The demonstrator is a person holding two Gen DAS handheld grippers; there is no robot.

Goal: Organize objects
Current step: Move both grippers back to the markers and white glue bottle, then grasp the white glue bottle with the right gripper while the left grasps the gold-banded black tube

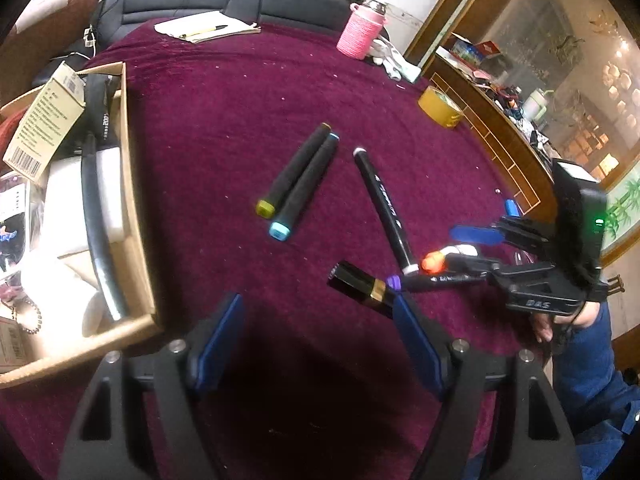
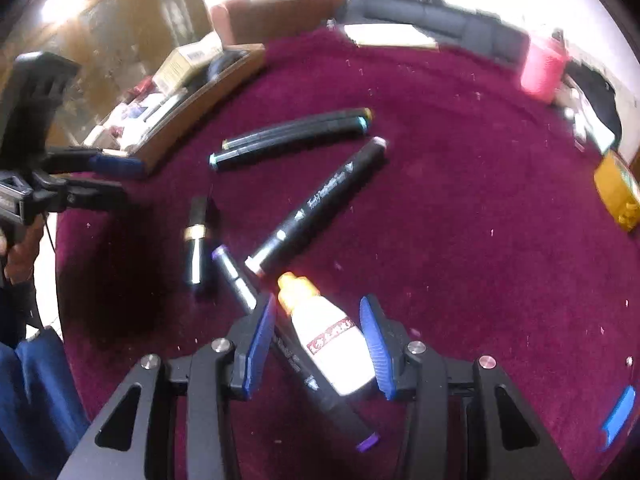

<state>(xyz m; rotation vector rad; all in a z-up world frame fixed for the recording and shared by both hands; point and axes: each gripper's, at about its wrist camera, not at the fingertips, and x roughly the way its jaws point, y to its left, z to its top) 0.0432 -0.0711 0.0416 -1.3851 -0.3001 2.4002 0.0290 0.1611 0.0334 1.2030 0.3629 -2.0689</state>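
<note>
Black markers lie on the maroon cloth: a yellow-capped one (image 1: 294,170) and a blue-capped one (image 1: 306,188) side by side, a white-capped one (image 1: 384,208), and a purple-capped one (image 1: 432,280). A black and gold lipstick (image 1: 360,282) lies near my left gripper's right finger. My left gripper (image 1: 318,328) is open and empty above the cloth. My right gripper (image 2: 316,344) is open around a white glue bottle with an orange cap (image 2: 326,334), which lies between the fingers beside the purple marker (image 2: 288,344). The right gripper also shows in the left wrist view (image 1: 476,244).
A cardboard box (image 1: 132,216) full of packages stands at the left. A pink cup (image 1: 360,32), a notepad with a pen (image 1: 208,26) and a yellow tape roll (image 1: 440,108) sit at the far side. A wooden cabinet (image 1: 500,128) is on the right.
</note>
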